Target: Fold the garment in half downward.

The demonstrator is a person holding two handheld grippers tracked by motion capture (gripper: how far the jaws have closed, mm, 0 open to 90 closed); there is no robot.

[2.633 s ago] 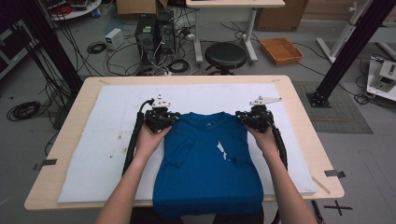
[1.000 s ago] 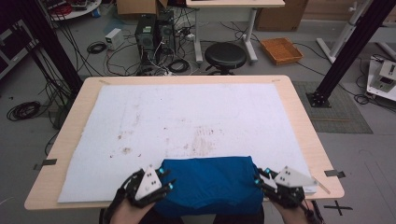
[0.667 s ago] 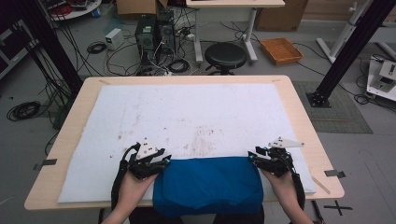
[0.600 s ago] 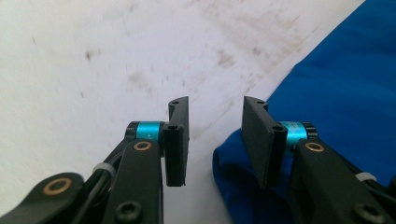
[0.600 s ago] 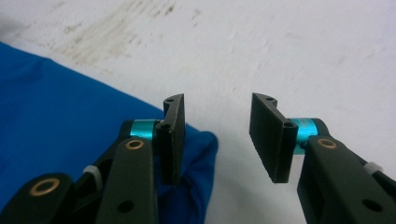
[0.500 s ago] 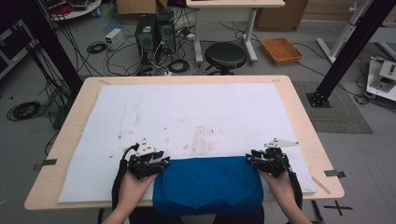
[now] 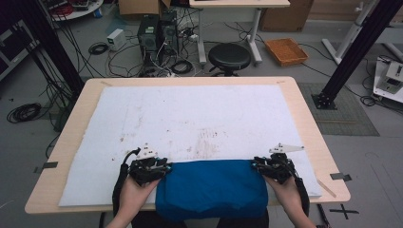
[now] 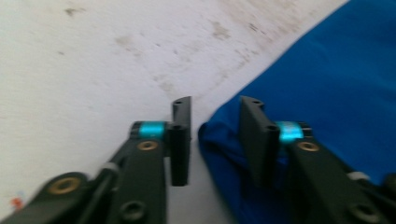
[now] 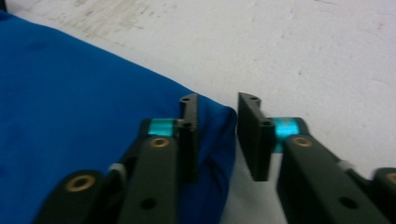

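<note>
From my remote station I see a wooden table covered by a stained white mat. Beyond its far edge stand a round black stool and computer towers amid tangled floor cables. An orange tray lies on the floor at upper right, near a black frame post.

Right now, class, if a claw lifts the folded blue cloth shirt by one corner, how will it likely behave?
The folded blue cloth shirt would probably sag and unfold, being soft fabric with rounded, puffy edges. It looks light, a thin garment in few layers. Pushed, it would likely bunch rather than slide, since the white felt-like mat under it looks rough.
</note>
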